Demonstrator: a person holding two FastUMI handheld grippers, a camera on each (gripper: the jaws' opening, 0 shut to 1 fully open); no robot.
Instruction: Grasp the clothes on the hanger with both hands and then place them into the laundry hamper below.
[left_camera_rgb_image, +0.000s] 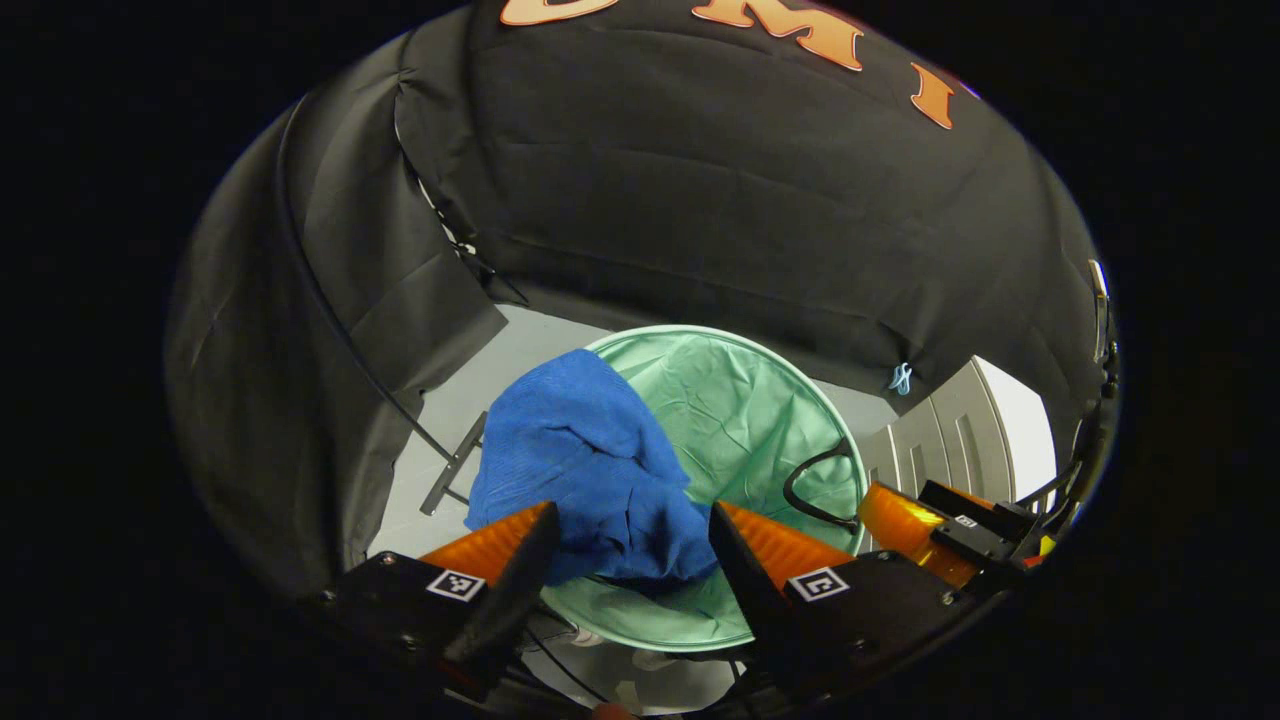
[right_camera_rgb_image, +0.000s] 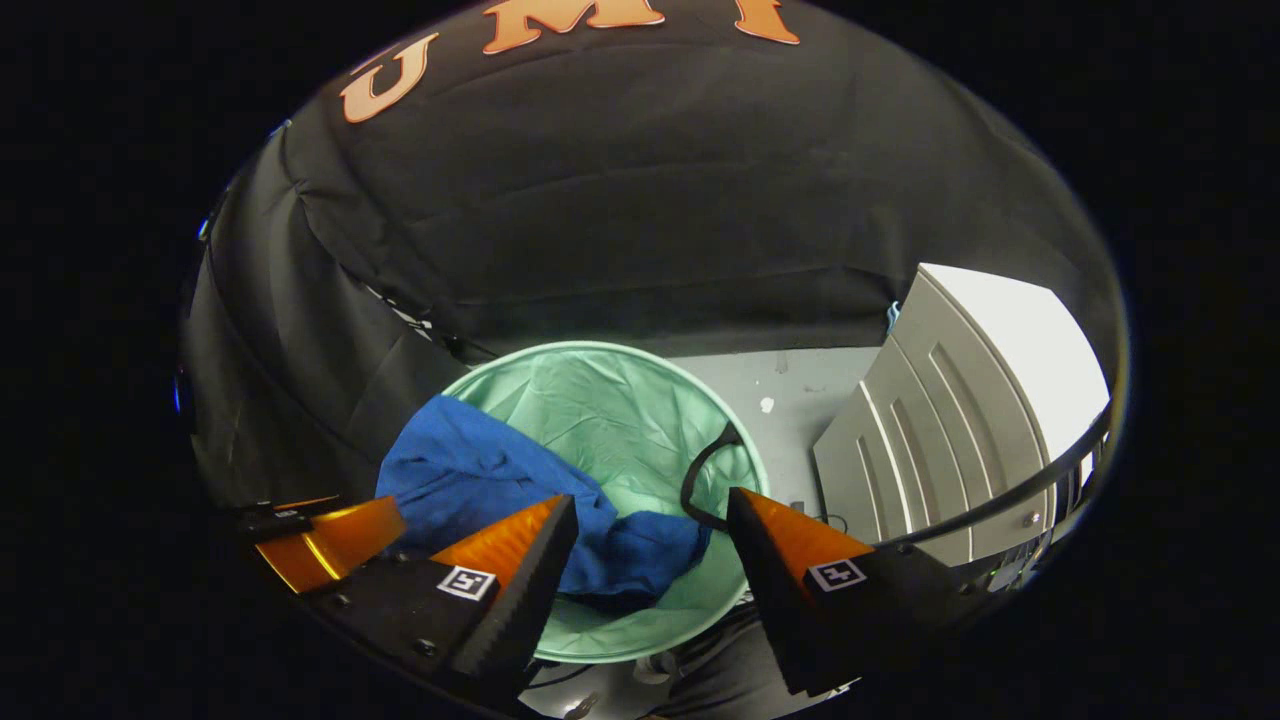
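Both claws hang spread above the hamper (left_camera_rgb_image: 745, 400) — the left claw (left_camera_rgb_image: 632, 545) and the right claw (right_camera_rgb_image: 650, 545) each gape with nothing pinched. The blue garment (left_camera_rgb_image: 590, 470) lies draped over the hamper's left rim, partly inside, partly spilling outward. Judging from that, the drop looks made but untidy — nudge the overhanging cloth inward so it slides fully in, clear of the black handle (right_camera_rgb_image: 705, 480).

Black-bodied hand-held gripper (left_camera_rgb_image: 630, 545), apparently square-tagged
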